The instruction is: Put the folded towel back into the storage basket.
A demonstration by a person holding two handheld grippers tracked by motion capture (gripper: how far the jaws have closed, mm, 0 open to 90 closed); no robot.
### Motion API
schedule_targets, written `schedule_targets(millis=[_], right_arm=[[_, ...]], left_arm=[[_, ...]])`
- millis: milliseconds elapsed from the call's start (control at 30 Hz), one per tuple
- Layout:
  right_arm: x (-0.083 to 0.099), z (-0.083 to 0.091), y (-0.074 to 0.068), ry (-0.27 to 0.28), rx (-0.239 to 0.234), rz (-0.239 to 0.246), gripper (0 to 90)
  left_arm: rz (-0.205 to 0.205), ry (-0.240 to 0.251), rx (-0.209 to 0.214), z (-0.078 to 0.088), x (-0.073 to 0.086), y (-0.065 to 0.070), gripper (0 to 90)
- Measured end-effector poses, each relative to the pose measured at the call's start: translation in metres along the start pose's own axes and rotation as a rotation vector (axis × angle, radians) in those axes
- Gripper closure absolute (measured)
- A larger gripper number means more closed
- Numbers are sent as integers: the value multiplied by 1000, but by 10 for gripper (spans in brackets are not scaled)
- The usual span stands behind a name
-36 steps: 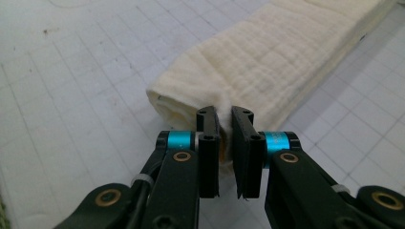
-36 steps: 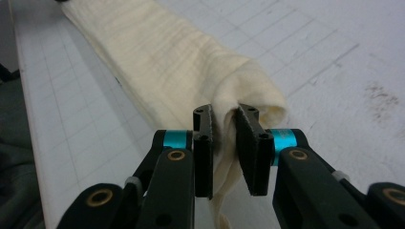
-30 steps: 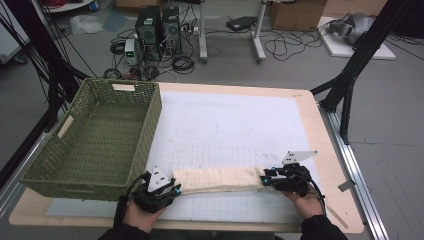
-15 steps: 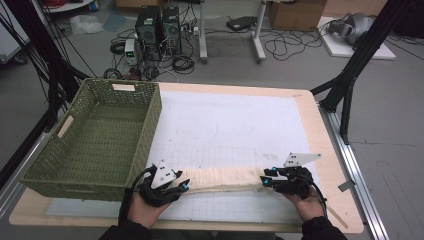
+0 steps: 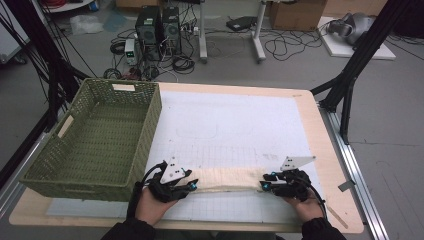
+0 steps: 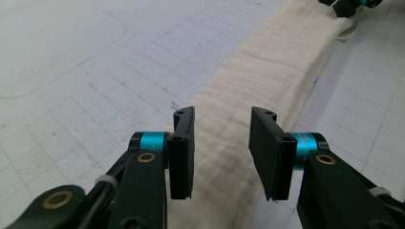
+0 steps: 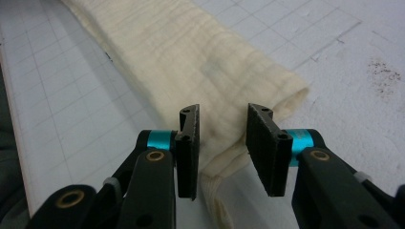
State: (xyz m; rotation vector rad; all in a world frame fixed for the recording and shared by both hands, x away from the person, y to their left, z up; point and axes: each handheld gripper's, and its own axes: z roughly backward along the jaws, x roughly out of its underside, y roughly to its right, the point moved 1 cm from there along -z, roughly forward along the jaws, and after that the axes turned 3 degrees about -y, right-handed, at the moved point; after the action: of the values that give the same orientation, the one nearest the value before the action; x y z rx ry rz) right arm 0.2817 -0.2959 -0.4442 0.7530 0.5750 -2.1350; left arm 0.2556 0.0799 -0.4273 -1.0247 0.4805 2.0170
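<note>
Cream cloth (image 5: 227,179), folded into a long narrow strip, is lying across the near part of the white gridded mat (image 5: 235,125) on the wooden table (image 5: 327,150), stretching between the two grippers, with the green woven basket (image 5: 95,135) standing just beside its left end. Left gripper (image 6: 222,143) is hovering over that left end with its jaws having just been opening, the cloth lying between them while the pads (image 6: 184,143) are standing clear of it. Right gripper (image 7: 222,143) is sitting at the other end with its jaws parted around the cloth's folded corner, not pressing on it.
</note>
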Motion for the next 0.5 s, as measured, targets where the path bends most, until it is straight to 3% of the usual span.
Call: schedule_targets(millis=[200, 500], right_arm=[[-1, 1, 0, 7, 3, -5, 628], [-1, -1, 2, 4, 0, -14, 610]], left_arm=[[-16, 2, 39, -7, -7, 1, 581], [-76, -35, 122, -31, -27, 5, 505]])
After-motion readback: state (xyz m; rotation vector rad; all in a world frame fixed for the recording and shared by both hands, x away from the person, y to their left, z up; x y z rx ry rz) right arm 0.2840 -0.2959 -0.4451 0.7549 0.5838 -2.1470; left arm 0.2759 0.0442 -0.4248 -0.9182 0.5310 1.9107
